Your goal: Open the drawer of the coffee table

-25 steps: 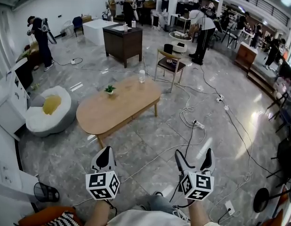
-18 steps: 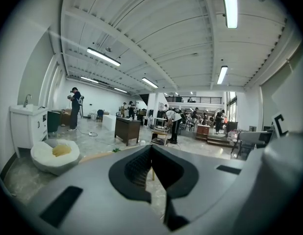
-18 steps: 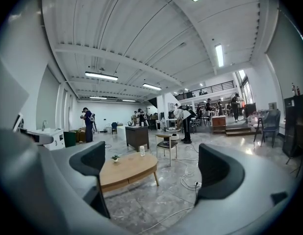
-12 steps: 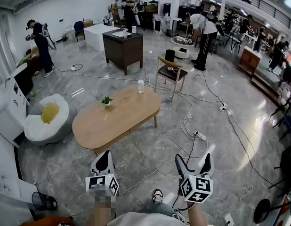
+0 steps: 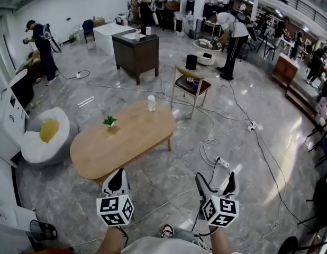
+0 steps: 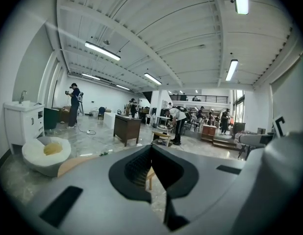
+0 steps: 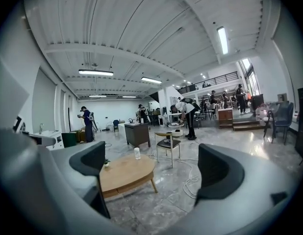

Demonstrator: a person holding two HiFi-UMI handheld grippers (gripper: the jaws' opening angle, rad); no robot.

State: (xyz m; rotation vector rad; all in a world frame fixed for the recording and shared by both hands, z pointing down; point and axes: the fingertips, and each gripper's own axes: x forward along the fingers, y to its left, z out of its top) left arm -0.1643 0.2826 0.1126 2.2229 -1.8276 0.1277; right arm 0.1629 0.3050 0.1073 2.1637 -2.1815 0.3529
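Note:
An oval wooden coffee table (image 5: 121, 141) stands on the marble floor ahead of me, also seen in the right gripper view as the coffee table (image 7: 124, 174). On it sit a small potted plant (image 5: 109, 121) and a clear cup (image 5: 151, 103). No drawer front shows from here. My left gripper (image 5: 117, 180) hangs just short of the table's near edge, jaws together, empty. My right gripper (image 5: 216, 182) is further right over bare floor, jaws apart with nothing between them. In the left gripper view the closed left gripper (image 6: 152, 161) hides most of the table.
A wooden chair (image 5: 190, 85) stands behind the table, a dark cabinet (image 5: 135, 54) further back. A white bean bag (image 5: 43, 139) lies left. Cables and a power strip (image 5: 221, 161) run across the floor on the right. Several people work in the background.
The table has come closer and shifted left in the head view as I walk toward it. Both grippers keep their pose and jaw states.

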